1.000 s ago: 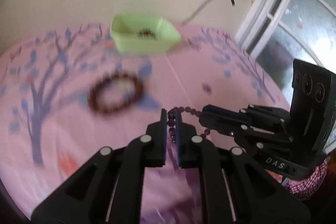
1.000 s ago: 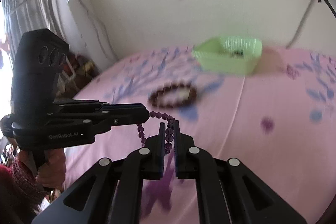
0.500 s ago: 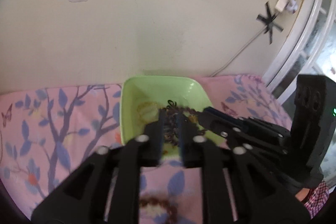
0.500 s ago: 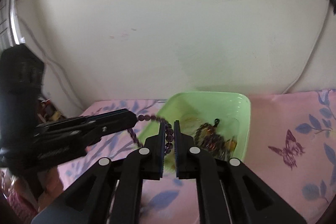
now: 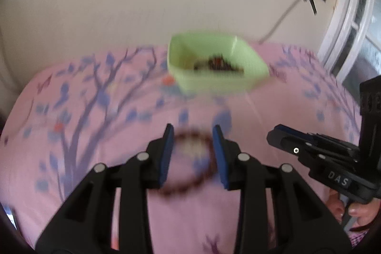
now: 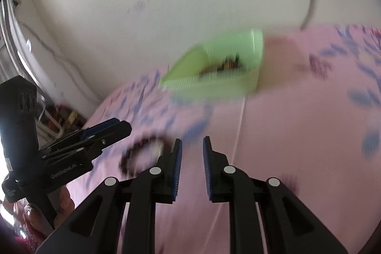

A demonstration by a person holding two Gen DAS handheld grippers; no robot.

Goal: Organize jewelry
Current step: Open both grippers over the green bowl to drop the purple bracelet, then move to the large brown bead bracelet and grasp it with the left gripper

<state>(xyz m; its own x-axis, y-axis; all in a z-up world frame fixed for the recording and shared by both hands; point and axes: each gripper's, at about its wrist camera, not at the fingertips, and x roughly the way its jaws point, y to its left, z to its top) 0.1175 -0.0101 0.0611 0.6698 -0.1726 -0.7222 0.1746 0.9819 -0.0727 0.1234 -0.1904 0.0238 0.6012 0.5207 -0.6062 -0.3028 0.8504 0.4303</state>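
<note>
Pink floral bedspread lying against pale wall | green tray sitting near far edge, holding jewelry (blurred) | brown bead bracelet lying mid-spread | left gripper gaping wide, empty | right gripper parted, empty

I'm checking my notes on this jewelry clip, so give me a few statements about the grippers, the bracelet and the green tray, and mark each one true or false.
1. The left gripper has its jaws open. True.
2. The dark bead bracelet is inside the green tray. False: it lies on the pink floral cloth, in front of the tray.
3. The tray already holds some jewelry. True.
4. The right gripper is clamped on a purple bead strand. False: its jaws are open and hold nothing.
5. The tray is blue. False: it is light green.
</note>
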